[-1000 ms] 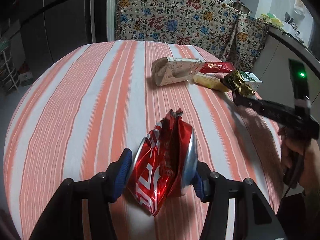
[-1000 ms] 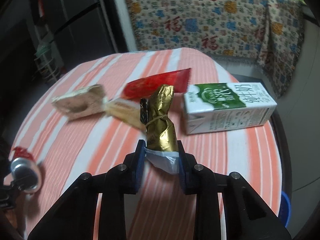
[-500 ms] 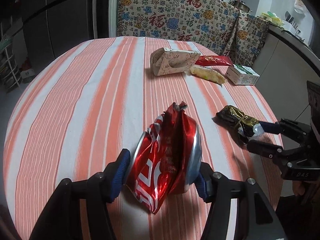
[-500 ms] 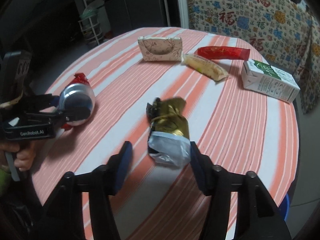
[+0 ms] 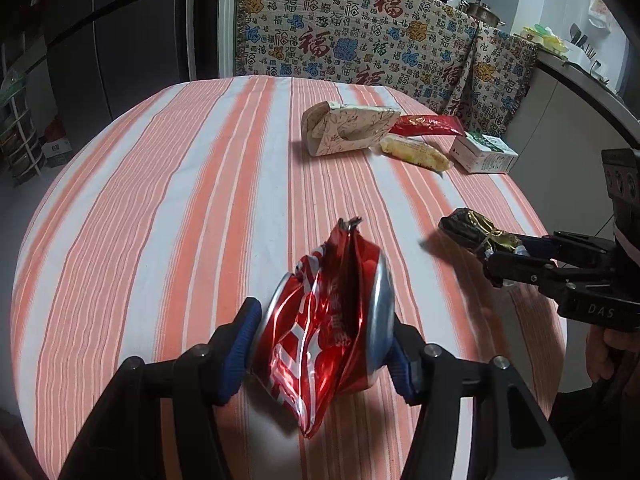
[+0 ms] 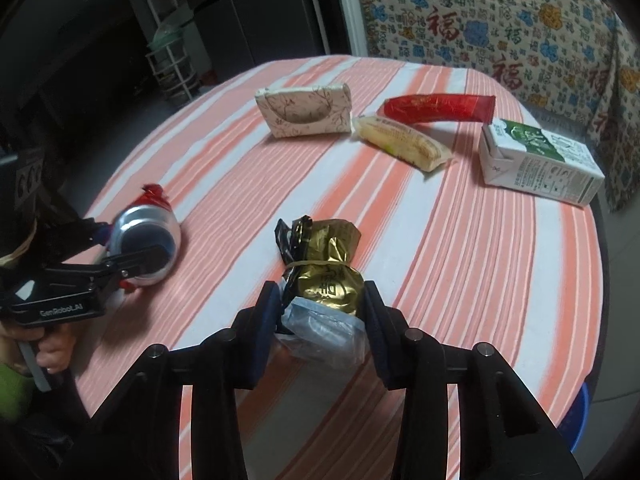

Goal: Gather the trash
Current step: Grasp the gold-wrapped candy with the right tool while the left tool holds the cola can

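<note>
L gripper (image 5: pixel 324 344) is clamped on a crushed red soda can (image 5: pixel 328 332), blue pads pressed against both sides, can held just above the round table (image 5: pixel 160 208) w/ its orange & white striped cloth. R gripper (image 6: pixel 320 316) has its jaws around a gold foil wrapper (image 6: pixel 324 268) tied w/ a rubber band, grey-blue end nearest the camera; jaws have just been closing and both pads now touch the wrapper's sides, so it's gripped, not wide open. From the L wrist view the wrapper (image 5: pixel 476 236) sticks out of the R gripper (image 5: pixel 516 250) near the table's right edge, w/ its shadow on the cloth below. Rest of the trash lies at the far side of the table: patterned tissue pack (image 6: pixel 306 110), yellowish snack packet (image 6: pixel 404 148) just beside it, red wrapper (image 6: pixel 438 108) behind that, green & white milk carton (image 6: pixel 536 160) on its side further right, well apart from both grippers
</note>
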Action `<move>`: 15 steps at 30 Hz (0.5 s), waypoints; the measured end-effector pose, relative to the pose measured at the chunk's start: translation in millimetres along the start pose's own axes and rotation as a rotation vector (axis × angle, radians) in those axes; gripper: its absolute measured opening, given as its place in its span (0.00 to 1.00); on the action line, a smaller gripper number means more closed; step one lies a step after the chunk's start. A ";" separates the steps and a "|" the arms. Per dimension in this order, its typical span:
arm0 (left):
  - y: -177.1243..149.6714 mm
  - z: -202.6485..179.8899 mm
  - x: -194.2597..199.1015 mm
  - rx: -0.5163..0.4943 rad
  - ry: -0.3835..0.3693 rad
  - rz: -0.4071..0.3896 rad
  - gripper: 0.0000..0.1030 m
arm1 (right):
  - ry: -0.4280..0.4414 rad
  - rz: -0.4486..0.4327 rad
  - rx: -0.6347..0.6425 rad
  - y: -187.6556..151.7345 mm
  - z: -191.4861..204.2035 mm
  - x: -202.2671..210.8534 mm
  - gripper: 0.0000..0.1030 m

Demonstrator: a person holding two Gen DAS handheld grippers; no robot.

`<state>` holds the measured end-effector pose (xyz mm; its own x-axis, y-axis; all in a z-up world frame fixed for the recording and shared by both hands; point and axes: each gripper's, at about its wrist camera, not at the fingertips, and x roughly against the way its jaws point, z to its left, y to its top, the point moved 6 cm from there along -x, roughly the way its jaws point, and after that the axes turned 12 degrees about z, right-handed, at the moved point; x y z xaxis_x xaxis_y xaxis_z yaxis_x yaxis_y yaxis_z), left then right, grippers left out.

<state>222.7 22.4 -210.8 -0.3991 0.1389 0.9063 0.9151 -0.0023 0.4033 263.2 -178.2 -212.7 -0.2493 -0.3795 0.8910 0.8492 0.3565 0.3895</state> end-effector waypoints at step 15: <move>-6.3 -37.2 -2.7 -0.042 -0.015 0.020 0.58 | -0.006 -0.008 -0.036 -26.6 -14.7 20.5 0.41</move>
<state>215.8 -14.8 -211.1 -0.3793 0.1528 0.9126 0.9196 -0.0470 0.3901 242.4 -207.9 -208.2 -0.2589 -0.3770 0.8893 0.8634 0.3225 0.3880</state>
